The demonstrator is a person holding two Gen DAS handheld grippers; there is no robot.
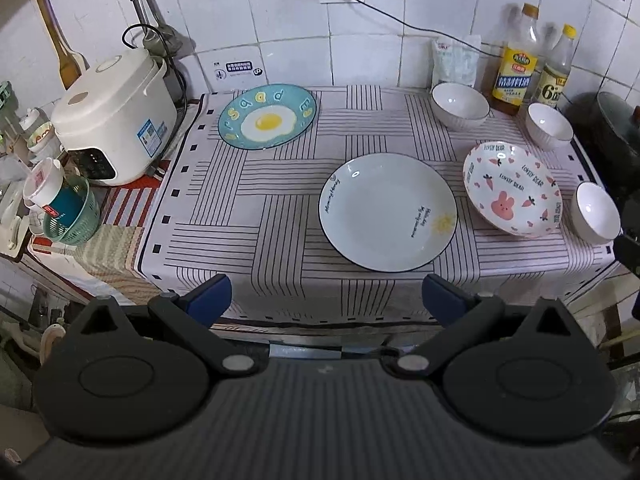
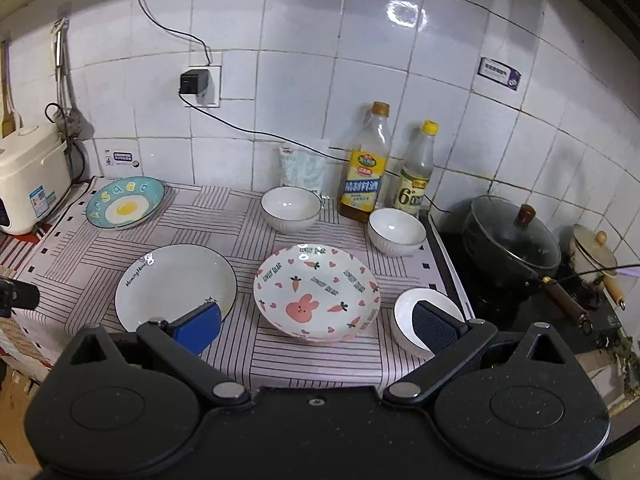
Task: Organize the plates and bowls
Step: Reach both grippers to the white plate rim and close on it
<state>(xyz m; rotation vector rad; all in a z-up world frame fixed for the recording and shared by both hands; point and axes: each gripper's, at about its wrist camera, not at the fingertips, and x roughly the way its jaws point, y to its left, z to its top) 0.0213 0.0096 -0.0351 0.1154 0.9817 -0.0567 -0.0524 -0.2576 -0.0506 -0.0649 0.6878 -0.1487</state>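
Item 1, striped tablecloth (image 1: 248, 216): it covers the whole counter and carries every dish; nothing is stacked yet.

Item 2, white plate (image 1: 386, 212): the largest dish, near the front edge at the centre, lying flat. I judge it the best base for a plate stack.

Item 3, pink rabbit plate (image 2: 316, 292): just right of the white plate, apart from it, directly ahead of my right gripper (image 2: 316, 324).

Item 4, blue egg plate (image 1: 267, 116): at the far left of the cloth, beside the rice cooker (image 1: 114, 114), well apart from the other plates.

Item 5, three white bowls: back bowl (image 2: 291, 208) and second bowl (image 2: 397, 230) stand near the oil bottles (image 2: 364, 172); the front bowl (image 2: 424, 320) sits at the right front corner, close to the stove edge.

Item 6, my left gripper (image 1: 326, 300): fingers spread wide, holding nothing, hovering over the front edge facing the white plate. My right gripper is likewise spread and empty.

Handling note: the start looks like seizing a plate by its rim. I would come in low, slip one finger under the raised lip, and lift level so the glazed surface does not slide.

Not legible: part of the front bowl is hidden behind my right finger; the white plate's near rim is partly hidden in the right view; how deep the plates are is hard to judge through the fisheye.
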